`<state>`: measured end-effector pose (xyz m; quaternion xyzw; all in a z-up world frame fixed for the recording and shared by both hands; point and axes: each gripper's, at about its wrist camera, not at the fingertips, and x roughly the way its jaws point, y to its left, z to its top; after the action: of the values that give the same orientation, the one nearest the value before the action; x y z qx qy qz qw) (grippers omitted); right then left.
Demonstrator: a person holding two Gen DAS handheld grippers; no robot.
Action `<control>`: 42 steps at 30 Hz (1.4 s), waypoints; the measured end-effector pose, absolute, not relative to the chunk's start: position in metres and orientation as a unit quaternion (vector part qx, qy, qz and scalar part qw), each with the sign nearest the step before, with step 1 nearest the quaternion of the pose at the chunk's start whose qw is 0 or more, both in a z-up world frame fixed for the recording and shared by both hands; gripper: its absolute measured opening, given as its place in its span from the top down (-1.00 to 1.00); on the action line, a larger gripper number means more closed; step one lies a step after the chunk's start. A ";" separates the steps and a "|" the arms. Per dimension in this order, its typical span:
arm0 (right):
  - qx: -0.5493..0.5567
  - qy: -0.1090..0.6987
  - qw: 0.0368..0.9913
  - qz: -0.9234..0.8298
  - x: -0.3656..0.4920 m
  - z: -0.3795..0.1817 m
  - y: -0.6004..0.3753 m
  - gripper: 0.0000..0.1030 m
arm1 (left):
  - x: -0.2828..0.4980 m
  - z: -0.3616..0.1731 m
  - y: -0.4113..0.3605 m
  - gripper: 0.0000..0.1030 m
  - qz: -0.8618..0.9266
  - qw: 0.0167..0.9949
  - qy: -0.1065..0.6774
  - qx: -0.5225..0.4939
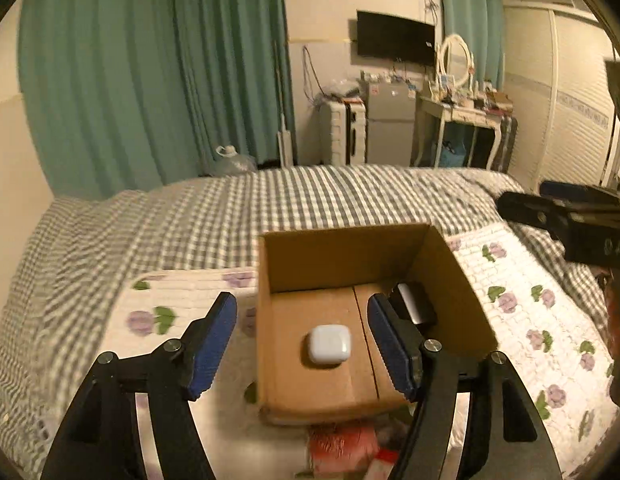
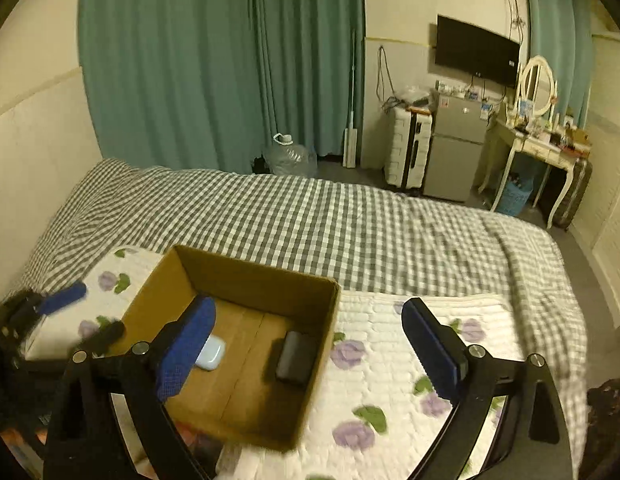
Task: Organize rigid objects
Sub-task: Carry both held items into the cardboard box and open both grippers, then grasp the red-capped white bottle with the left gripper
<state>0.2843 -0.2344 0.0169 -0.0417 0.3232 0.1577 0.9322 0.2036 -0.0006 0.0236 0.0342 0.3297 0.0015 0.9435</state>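
Box [image 1: 341, 248]: stood open on the flowered quilt [image 2: 389, 320], which lay on the checked bed [image 2: 310, 216].
White case [image 1: 329, 345]: lay flat on the box floor, near its middle.
Black case [image 2: 296, 355]: sat inside the box, against the wall to my right.
Left gripper [image 1: 302, 344]: I held it wide and empty above the box, straddling its left wall.
Right gripper [image 2: 308, 344]: also wide and empty, straddling the box's right wall.

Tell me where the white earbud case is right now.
The white earbud case lies on the floor of the open cardboard box, left of the black case; in the left wrist view it sits between the open left gripper fingers.
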 end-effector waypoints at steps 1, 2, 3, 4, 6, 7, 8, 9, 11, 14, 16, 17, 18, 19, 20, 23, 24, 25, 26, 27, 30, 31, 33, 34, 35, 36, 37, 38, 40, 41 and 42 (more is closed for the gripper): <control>-0.047 0.320 0.933 0.156 0.271 0.022 -0.236 -0.84 | 0.192 0.030 0.001 -0.38 0.005 0.946 0.323 0.037; -0.051 0.318 0.934 0.153 0.260 0.026 -0.236 -0.84 | 0.181 0.033 0.002 -0.38 0.009 0.947 0.318 0.042; -0.054 0.318 0.935 0.146 0.246 0.030 -0.238 -0.84 | 0.171 0.035 0.005 -0.38 0.012 0.949 0.313 0.045; -0.054 0.319 0.935 0.143 0.235 0.032 -0.238 -0.85 | 0.158 0.037 0.005 -0.38 0.015 0.951 0.306 0.046; -0.052 0.324 0.933 0.146 0.213 0.031 -0.239 -0.84 | 0.138 0.037 0.006 -0.38 0.017 0.951 0.305 0.044; -0.052 0.323 0.933 0.148 0.201 0.030 -0.239 -0.84 | 0.126 0.034 0.008 -0.38 0.011 0.951 0.306 0.033; -0.051 0.320 0.935 0.148 0.191 0.030 -0.240 -0.84 | 0.117 0.030 0.009 -0.38 0.008 0.951 0.307 0.019; -0.049 0.318 0.935 0.146 0.177 0.027 -0.240 -0.85 | 0.112 0.027 0.010 -0.38 0.006 0.951 0.309 0.010; -0.040 0.322 0.934 0.146 0.161 0.017 -0.237 -0.84 | 0.099 0.012 0.008 -0.38 0.001 0.948 0.318 0.000; -0.028 0.343 0.928 0.143 0.146 -0.001 -0.231 -0.84 | 0.090 -0.007 -0.001 -0.38 0.004 0.943 0.332 0.009; -0.031 0.352 0.926 0.133 0.135 -0.016 -0.227 -0.84 | 0.085 -0.020 -0.007 -0.38 0.001 0.940 0.342 0.009; -0.034 0.355 0.925 0.127 0.132 -0.024 -0.226 -0.84 | 0.083 -0.027 -0.012 -0.38 -0.005 0.937 0.348 0.010; -0.036 0.359 0.925 0.121 0.129 -0.030 -0.225 -0.84 | 0.081 -0.033 -0.017 -0.38 -0.013 0.936 0.352 0.014; -0.033 0.367 0.922 0.116 0.128 -0.039 -0.226 -0.84 | 0.080 -0.041 -0.023 -0.38 -0.023 0.933 0.358 0.020; -0.029 0.373 0.920 0.115 0.127 -0.046 -0.227 -0.84 | 0.079 -0.048 -0.028 -0.38 -0.030 0.931 0.362 0.027; -0.019 0.396 0.912 0.108 0.129 -0.068 -0.232 -0.84 | 0.082 -0.066 -0.039 -0.38 -0.040 0.926 0.372 0.044; -0.017 0.403 0.909 0.106 0.130 -0.075 -0.233 -0.84 | 0.084 -0.071 -0.041 -0.38 -0.040 0.926 0.373 0.048; -0.017 0.410 0.906 0.105 0.132 -0.082 -0.233 -0.84 | 0.086 -0.075 -0.042 -0.38 -0.040 0.925 0.374 0.052; -0.017 0.415 0.904 0.105 0.134 -0.085 -0.233 -0.84 | 0.090 -0.081 -0.043 -0.38 -0.042 0.923 0.377 0.058; -0.018 0.417 0.903 0.105 0.136 -0.088 -0.233 -0.84 | 0.091 -0.085 -0.045 -0.38 -0.044 0.922 0.380 0.059; -0.011 0.419 0.901 0.111 0.141 -0.091 -0.235 -0.84 | 0.101 -0.095 -0.044 -0.38 -0.065 0.913 0.401 0.042; -0.009 0.420 0.901 0.110 0.143 -0.093 -0.237 -0.84 | 0.105 -0.098 -0.044 -0.38 -0.068 0.910 0.406 0.040; -0.009 0.422 0.900 0.106 0.148 -0.095 -0.239 -0.84 | 0.113 -0.105 -0.047 -0.37 -0.069 0.908 0.410 0.050; -0.007 0.424 0.900 0.104 0.151 -0.098 -0.242 -0.84 | 0.116 -0.107 -0.048 -0.34 -0.070 0.908 0.411 0.054; -0.004 0.427 0.899 0.103 0.153 -0.100 -0.244 -0.84 | 0.122 -0.110 -0.050 -0.34 -0.072 0.908 0.409 0.060; 0.000 0.431 0.897 0.102 0.156 -0.104 -0.247 -0.84 | 0.123 -0.111 -0.052 -0.33 -0.071 0.909 0.406 0.065; 0.003 0.434 0.895 0.101 0.158 -0.107 -0.249 -0.84 | 0.127 -0.113 -0.055 -0.33 -0.072 0.910 0.403 0.074; 0.004 0.437 0.894 0.101 0.160 -0.110 -0.250 -0.84 | 0.129 -0.114 -0.056 -0.32 -0.074 0.909 0.402 0.078; 0.002 0.442 0.891 0.101 0.163 -0.117 -0.252 -0.84 | 0.133 -0.116 -0.056 0.20 -0.084 0.906 0.406 0.079; 0.001 0.445 0.890 0.101 0.164 -0.120 -0.252 -0.84 | 0.135 -0.119 -0.055 0.21 -0.082 0.904 0.412 0.079; 0.001 0.447 0.889 0.101 0.164 -0.123 -0.253 -0.84 | 0.136 -0.120 -0.054 0.22 -0.084 0.904 0.412 0.078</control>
<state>0.1644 -0.2527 -0.1229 0.0008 0.4475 0.1013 0.8885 0.1356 -0.0542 -0.1197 0.0779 0.4123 -0.0841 0.9038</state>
